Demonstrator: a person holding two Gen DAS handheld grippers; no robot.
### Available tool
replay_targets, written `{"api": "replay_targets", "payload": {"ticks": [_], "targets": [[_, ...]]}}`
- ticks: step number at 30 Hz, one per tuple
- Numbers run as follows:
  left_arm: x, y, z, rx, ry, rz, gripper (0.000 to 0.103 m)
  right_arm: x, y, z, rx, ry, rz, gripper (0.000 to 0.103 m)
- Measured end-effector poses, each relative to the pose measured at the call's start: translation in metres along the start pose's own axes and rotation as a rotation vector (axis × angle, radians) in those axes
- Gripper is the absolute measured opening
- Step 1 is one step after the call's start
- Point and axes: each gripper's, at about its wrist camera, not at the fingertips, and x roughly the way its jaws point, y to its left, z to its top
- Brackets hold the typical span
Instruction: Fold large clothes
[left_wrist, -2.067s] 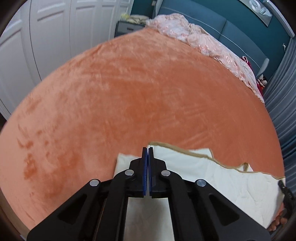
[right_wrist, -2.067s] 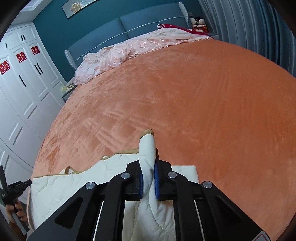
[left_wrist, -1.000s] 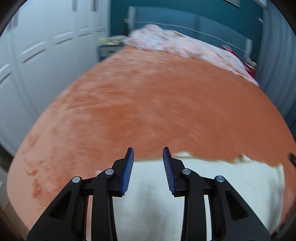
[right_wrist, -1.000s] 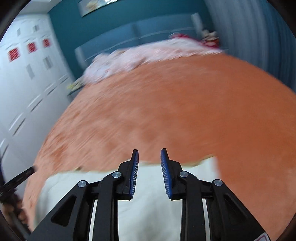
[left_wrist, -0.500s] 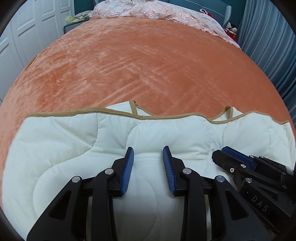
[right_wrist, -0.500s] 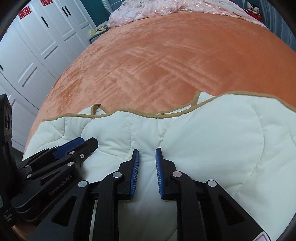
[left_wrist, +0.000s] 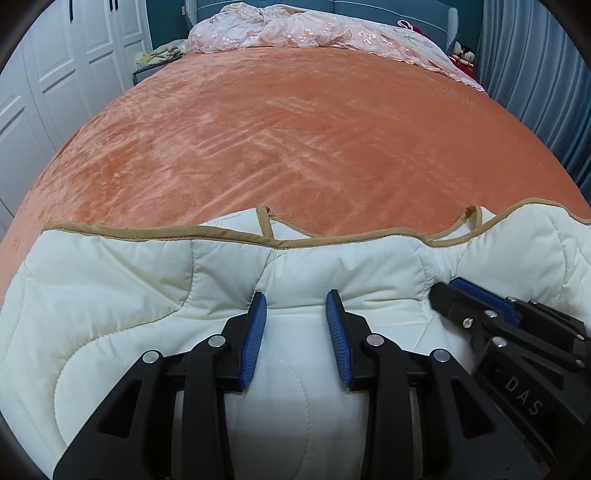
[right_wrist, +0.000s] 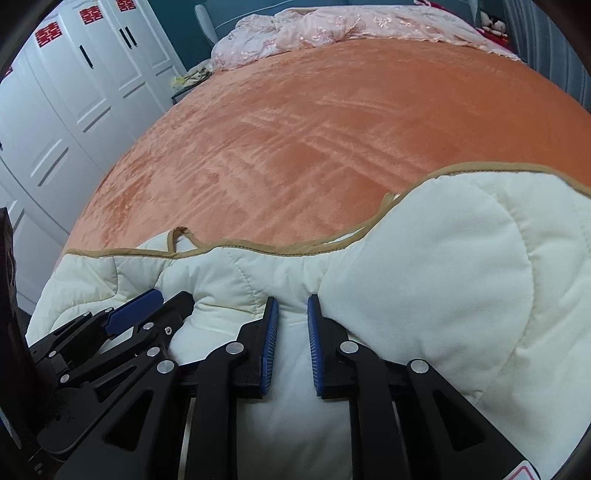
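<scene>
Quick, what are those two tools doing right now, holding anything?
Left tool: open, holding nothing, tips on the quilt.
Right tool: open, holding nothing, tips on the quilt.

The right gripper (right_wrist: 290, 299) presses its spread fingers (right_wrist: 269, 332) into the cream quilted garment (right_wrist: 443, 288) (tan-trimmed) on the orange bed (right_wrist: 332, 129), the left gripper (right_wrist: 147, 306) just beside.

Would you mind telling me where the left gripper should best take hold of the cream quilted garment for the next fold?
Probably the tan-bound far edge of the cream quilted garment, approached from the near side with the left gripper low. That edge lies flat and exposed on the orange blanket; the padded middle offers only bulk.
</scene>
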Motion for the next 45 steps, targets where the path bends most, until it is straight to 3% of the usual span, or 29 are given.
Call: {"api": "replay_targets", "payload": {"ticks": [2, 4, 7, 13, 17, 24, 32, 45], "targets": [[-0.012, -0.002, 0.002, 0.014, 0.016, 0.033, 0.033, -0.031, 0.001, -0.002, 0.011, -0.109, -0.107, 0.02], [-0.037, -0.004, 0.001, 0.021, 0.002, 0.055, 0.033, -0.063, 0.001, -0.009, 0.014, -0.183, -0.09, 0.024], [-0.071, -0.009, -0.011, 0.035, -0.019, 0.061, 0.033, -0.087, 0.001, -0.028, -0.017, -0.134, -0.038, 0.024], [-0.1, -0.017, -0.047, 0.023, 0.023, 0.081, 0.033, -0.119, -0.001, -0.07, 0.009, -0.02, -0.014, 0.024], [-0.105, -0.025, -0.065, 0.027, 0.051, 0.093, 0.033, -0.117, 0.004, -0.088, -0.002, 0.051, -0.03, 0.024], [-0.095, -0.026, -0.078, 0.023, 0.084, 0.114, 0.033, -0.101, 0.008, -0.097, -0.018, 0.1, -0.076, 0.024], [-0.086, -0.036, -0.087, 0.057, 0.065, 0.175, 0.033, -0.09, 0.012, -0.104, -0.064, 0.093, -0.127, 0.024], [-0.08, -0.035, -0.093, 0.045, 0.036, 0.172, 0.033, -0.084, 0.014, -0.104, -0.084, 0.089, -0.139, 0.025]]}}
